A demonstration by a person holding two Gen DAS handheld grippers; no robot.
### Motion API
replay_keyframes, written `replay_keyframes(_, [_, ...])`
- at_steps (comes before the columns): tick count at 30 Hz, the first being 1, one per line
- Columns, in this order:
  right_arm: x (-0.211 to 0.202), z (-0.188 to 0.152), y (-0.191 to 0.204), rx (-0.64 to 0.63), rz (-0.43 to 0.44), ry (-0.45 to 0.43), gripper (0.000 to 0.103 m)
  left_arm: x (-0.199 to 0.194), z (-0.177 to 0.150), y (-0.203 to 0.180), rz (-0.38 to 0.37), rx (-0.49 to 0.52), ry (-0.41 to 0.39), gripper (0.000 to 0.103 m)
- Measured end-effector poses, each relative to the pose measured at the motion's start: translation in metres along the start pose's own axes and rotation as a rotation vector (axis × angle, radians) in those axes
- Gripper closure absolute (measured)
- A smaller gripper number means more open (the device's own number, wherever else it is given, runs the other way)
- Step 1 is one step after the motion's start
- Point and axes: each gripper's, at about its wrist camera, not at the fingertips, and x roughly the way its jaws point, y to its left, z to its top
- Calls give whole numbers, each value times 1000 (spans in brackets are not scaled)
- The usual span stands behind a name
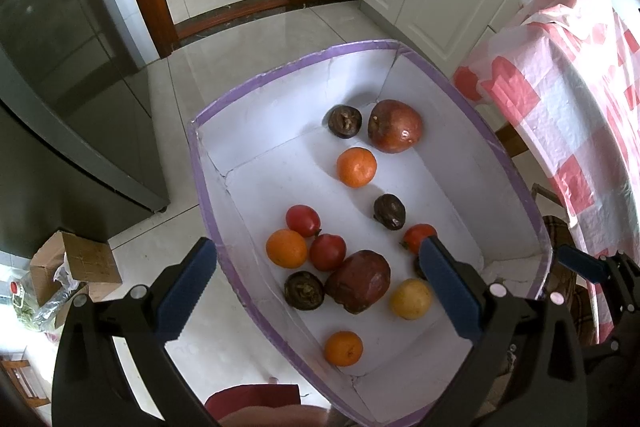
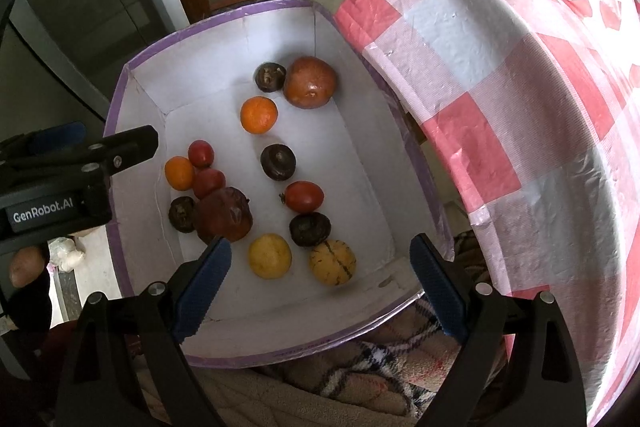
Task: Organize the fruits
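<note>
A white box with a purple rim holds loose fruit. Inside lie two brown-red pomegranates, three oranges, one at the far end, several red tomatoes, dark round fruits and a yellow fruit. The right wrist view also shows a striped yellow melon near the front wall. My left gripper hangs open over the box's left wall with nothing held. My right gripper stands open above the box's near end, empty too.
A table with a red-and-white chequered cloth stands close along the box's right side. A dark fridge is at the left, and a cardboard box sits on the tiled floor. A plaid blanket lies under the box.
</note>
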Motion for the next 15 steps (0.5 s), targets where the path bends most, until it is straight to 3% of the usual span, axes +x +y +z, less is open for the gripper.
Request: replay_keyframes(15, [1,0,0,0,-1,3,15,-1,-1,0,7,-2,-2,2])
